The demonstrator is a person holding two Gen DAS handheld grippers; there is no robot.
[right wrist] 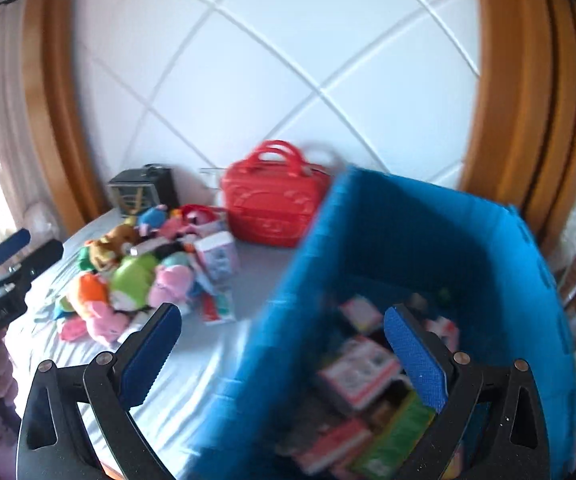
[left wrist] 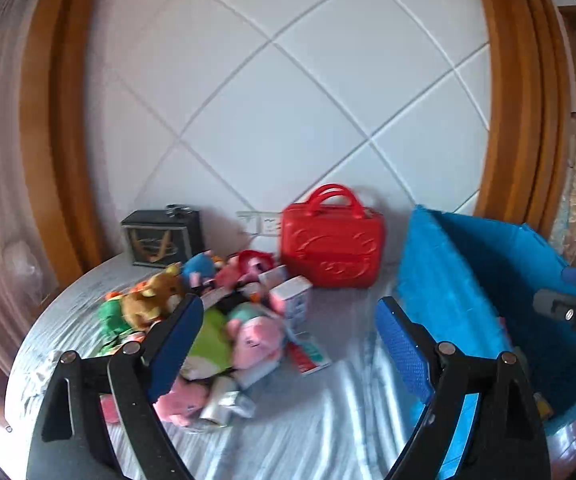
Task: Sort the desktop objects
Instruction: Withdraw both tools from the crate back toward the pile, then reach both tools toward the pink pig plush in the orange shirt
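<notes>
**Both tongs held apart and empty beside the blue bin**

The left tongs (left wrist: 288,328) were spread wide with nothing gripped, raised over the grey-covered desk (left wrist: 320,420). The toy pile (left wrist: 191,320) was seen to the left of the blue bin (left wrist: 460,280), partly behind the left finger, with a toothpaste box (left wrist: 310,354) at the pile's bin-side edge, its long axis running away from the camera. The right tongs (right wrist: 283,344) were likewise released and empty, straddling the bin's near-left wall (right wrist: 271,344). Small boxes (right wrist: 358,372) were seen lying inside the bin, blurred. A red handbag (left wrist: 332,248) stood upright behind the bin's left corner.
</notes>
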